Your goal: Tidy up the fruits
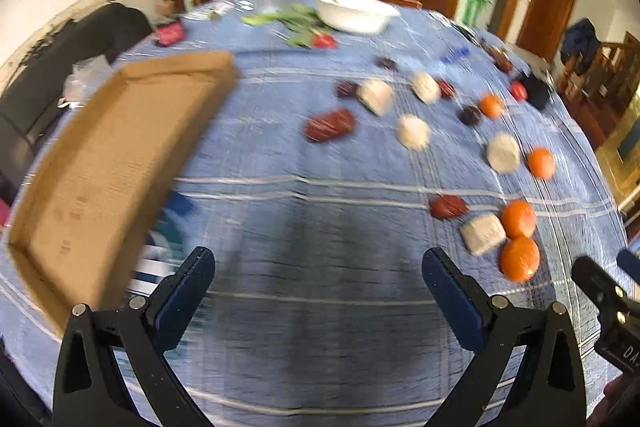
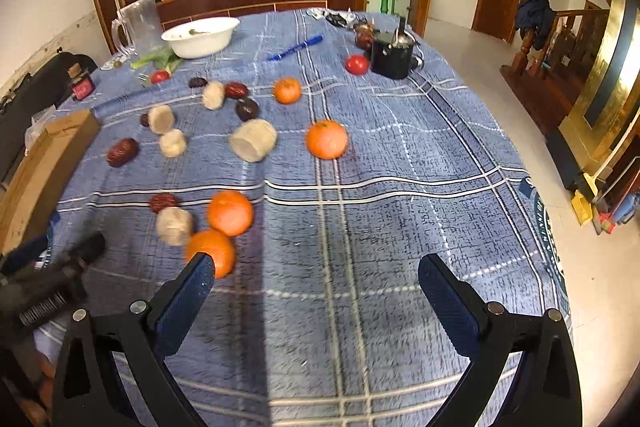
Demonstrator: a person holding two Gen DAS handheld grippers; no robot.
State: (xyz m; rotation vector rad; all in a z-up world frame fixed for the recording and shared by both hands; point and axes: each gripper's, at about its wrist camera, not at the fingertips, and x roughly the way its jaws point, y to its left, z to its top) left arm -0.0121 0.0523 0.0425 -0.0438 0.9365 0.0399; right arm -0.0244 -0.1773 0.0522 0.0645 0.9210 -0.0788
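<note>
Several oranges, red dates and pale round fruits lie scattered on the blue plaid tablecloth (image 2: pixel 400 227). My left gripper (image 1: pixel 318 283) is open and empty above bare cloth, with a brown cardboard tray (image 1: pixel 112 163) to its left and the nearest orange (image 1: pixel 519 258) to its right. My right gripper (image 2: pixel 314 283) is open and empty too; its left fingertip sits just in front of an orange (image 2: pixel 212 251). Beside that fruit are another orange (image 2: pixel 230 211), a pale fruit (image 2: pixel 174 225) and a red date (image 2: pixel 163 201). Farther off lies a larger orange (image 2: pixel 326 139).
A white bowl (image 2: pixel 200 35), leafy greens (image 1: pixel 288 17) and a clear jug (image 2: pixel 136 23) stand at the table's far side. A black pot (image 2: pixel 391 55) and a blue pen (image 2: pixel 296 47) are at the far right. The table edge drops to tiled floor on the right.
</note>
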